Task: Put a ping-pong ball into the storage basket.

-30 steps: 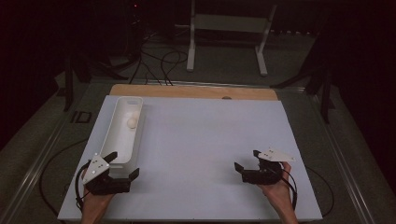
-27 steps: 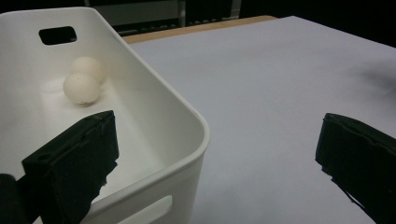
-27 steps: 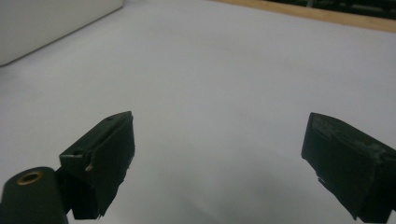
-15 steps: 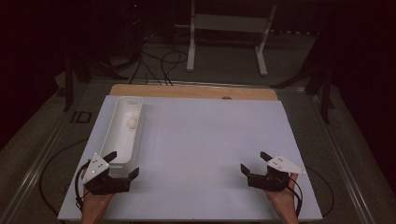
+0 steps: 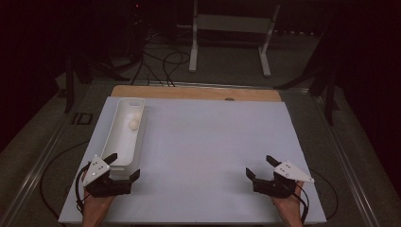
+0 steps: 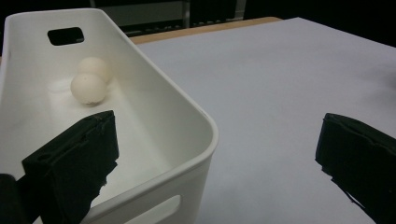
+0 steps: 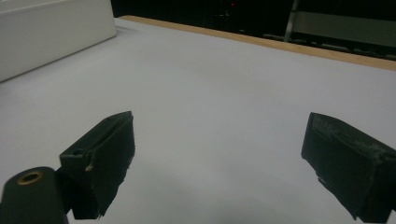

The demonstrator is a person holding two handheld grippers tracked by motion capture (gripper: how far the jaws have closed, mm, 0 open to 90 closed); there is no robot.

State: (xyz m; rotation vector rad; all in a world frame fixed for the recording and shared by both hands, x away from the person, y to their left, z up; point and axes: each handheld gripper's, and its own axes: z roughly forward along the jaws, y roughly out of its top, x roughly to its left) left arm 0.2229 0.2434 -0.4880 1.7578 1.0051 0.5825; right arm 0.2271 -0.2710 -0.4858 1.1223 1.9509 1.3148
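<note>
Right, your left gripper [image 5: 123, 165] sits at the near end of the white bin [image 5: 119, 137], jaws spread wide and holding nothing; in the left gripper view one jaw is over the bin's inside, the other over bare mat. Two eggs [image 6: 88, 88] lie touching each other at the bin's far end, near the handle slot [image 6: 65, 35]. Your right gripper [image 5: 261, 168] is well apart, near the right front corner of the mat [image 5: 213, 142], jaws wide, nothing between them. Open mat lies between both grippers. Wooden table edge [image 5: 198, 92] runs along the far side; a metal stand [image 5: 231, 28] and cables [image 5: 161, 61] are on the floor beyond.
</note>
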